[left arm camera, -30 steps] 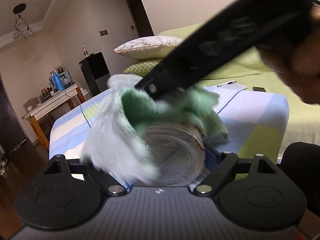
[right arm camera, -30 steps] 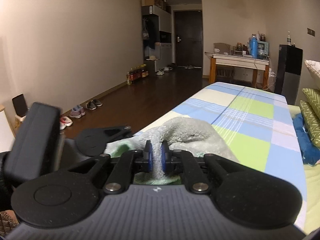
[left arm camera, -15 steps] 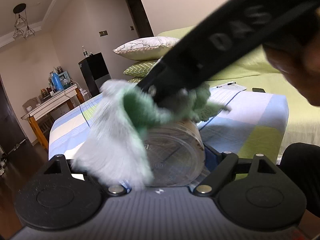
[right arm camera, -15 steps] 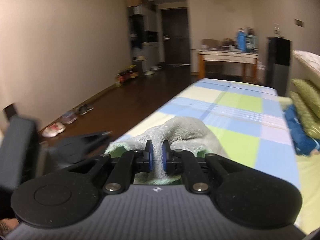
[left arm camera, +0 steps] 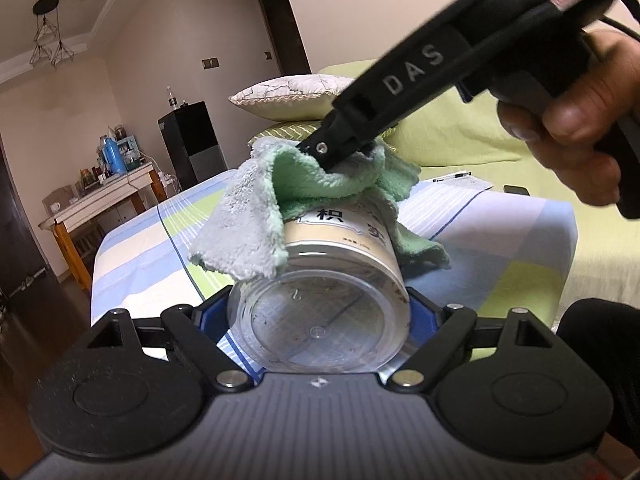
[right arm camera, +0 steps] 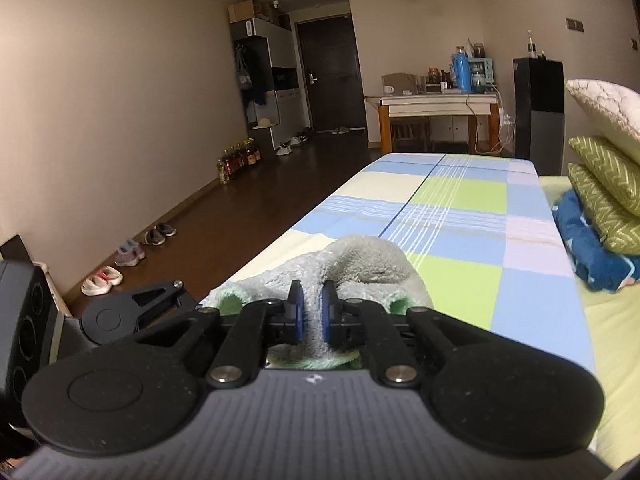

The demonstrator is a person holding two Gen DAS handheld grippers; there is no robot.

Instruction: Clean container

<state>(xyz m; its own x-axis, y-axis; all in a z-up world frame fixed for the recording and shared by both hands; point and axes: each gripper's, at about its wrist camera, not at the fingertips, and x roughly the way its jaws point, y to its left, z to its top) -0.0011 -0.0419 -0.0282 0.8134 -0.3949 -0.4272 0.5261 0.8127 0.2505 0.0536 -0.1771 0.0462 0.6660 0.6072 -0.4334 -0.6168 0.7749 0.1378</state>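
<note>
My left gripper is shut on a clear plastic jar with a cream label, held on its side with the bottom toward the camera. A green and grey cloth is draped over the jar's far end. My right gripper comes in from the upper right, shut on the cloth and pressing it onto the jar. In the right wrist view the right gripper pinches a fold of the cloth between blue pads, with the left gripper's body at lower left.
A table with a blue, green and white checked cover lies below. A green bed with pillows is to the right. A pen on paper and a dark phone lie near the table's far edge.
The right gripper has drawn the cloth back along the jar toward its far end, uncovering the label. The jar has stayed in the left gripper.
</note>
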